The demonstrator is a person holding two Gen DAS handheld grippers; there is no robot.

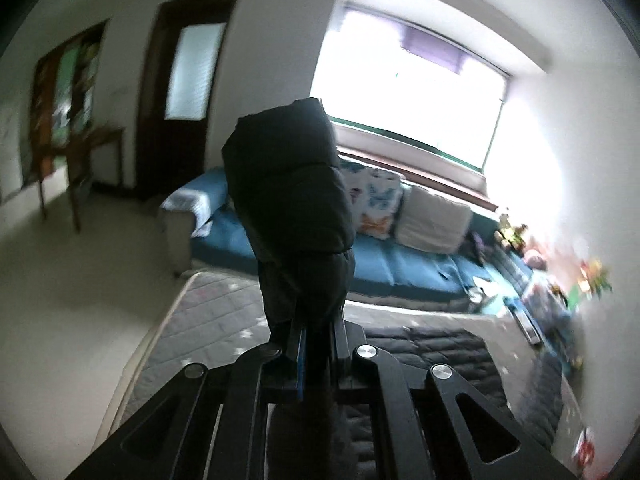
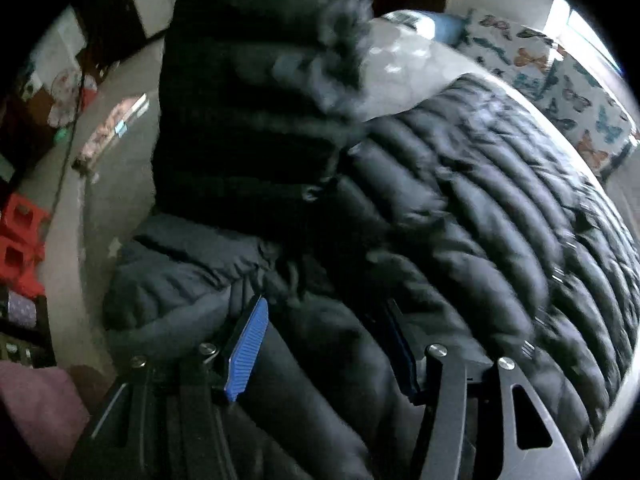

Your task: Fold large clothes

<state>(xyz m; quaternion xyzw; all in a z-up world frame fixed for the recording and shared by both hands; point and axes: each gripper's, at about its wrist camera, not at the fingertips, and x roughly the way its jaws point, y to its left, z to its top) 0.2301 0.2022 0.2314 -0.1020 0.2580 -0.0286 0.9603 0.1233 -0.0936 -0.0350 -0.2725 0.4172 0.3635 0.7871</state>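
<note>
The left hand-held gripper [image 1: 316, 332] is pinching a sleeve-like length of the black puffer jacket [image 1: 288, 208], its jaws pressed close together on the fabric, and it is holding that part up in the air above the mattress [image 1: 208, 320]. The right hand-held gripper [image 2: 324, 344] is standing spread wide, its blue ribbed pad [image 2: 246, 350] showing on one side and the other pad edge-on on the other, with dark jacket fabric lying in the gap between them; neither pad is pressing on the cloth as far as the right wrist view shows.

The black puffer jacket [image 2: 480, 216] is lying spread over the grey quilted mattress, its stitched ribs running across the right wrist view, while a raised part of it is hanging in front of the camera at upper left. In the left wrist view more of the jacket is resting flat on the mattress below the lifted part.

Beyond the mattress a blue sofa [image 1: 400, 268] is standing under a bright window [image 1: 404, 92], carrying a butterfly-print cushion [image 1: 376, 204] and a plain pale cushion [image 1: 436, 220]. A dark door [image 1: 180, 92] is showing on the wall to the left, and red stools [image 2: 20, 240] are sitting on the floor at the left edge of the right wrist view.
</note>
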